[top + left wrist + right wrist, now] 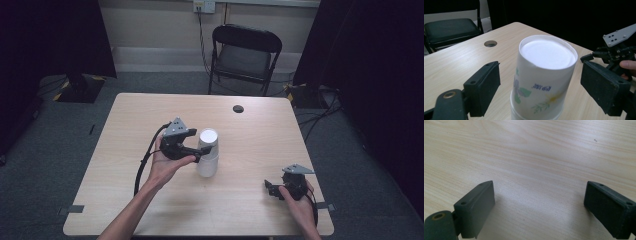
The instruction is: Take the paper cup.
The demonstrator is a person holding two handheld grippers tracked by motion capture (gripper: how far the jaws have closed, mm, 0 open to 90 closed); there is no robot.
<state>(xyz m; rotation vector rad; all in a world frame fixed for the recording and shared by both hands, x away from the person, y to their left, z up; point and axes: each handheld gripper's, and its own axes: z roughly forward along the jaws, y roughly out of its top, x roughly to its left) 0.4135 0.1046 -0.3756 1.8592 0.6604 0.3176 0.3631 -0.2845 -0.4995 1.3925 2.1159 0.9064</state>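
Black left gripper (540,82) jaws stand apart around the upturned paper cups (541,80), mid-frame. Light, crushable, I'd say; grip the upper wall gently.

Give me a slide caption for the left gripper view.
Left claw open around upside-down paper cups, pads clear of them, on the table.

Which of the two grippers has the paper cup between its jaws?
The left gripper: the upside-down paper cup stands between its open jaws, untouched. The right gripper has bare table between its jaws.
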